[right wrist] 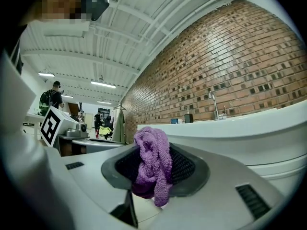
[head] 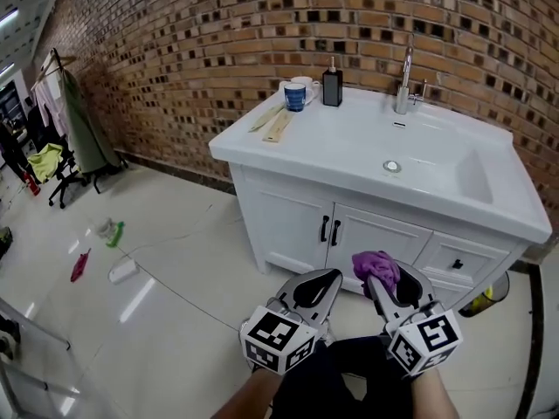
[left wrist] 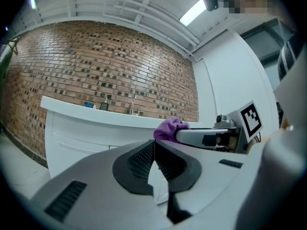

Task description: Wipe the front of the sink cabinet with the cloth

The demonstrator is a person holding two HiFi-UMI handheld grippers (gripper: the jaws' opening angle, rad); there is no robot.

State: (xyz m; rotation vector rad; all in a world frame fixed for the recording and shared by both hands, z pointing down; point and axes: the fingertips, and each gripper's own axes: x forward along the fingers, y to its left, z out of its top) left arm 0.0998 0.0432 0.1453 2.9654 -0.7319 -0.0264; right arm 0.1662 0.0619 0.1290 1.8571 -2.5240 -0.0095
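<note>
The white sink cabinet (head: 367, 234) stands against the brick wall, its two doors with black handles (head: 329, 230) shut. A purple cloth (head: 376, 267) is bunched in my right gripper (head: 384, 282), which is shut on it a little in front of the cabinet front. In the right gripper view the cloth (right wrist: 152, 164) hangs out from between the pads. My left gripper (head: 314, 291) hovers beside the right one, shut with nothing in it; its pads (left wrist: 144, 159) meet in the left gripper view, where the cloth (left wrist: 170, 129) also shows.
On the white countertop (head: 349, 138) stand a blue cup (head: 295, 97), a black soap bottle (head: 332, 85) and a tap (head: 403, 81). A coat rack (head: 74, 120) stands at the left wall. Small items (head: 109, 231) and a cable lie on the glossy floor.
</note>
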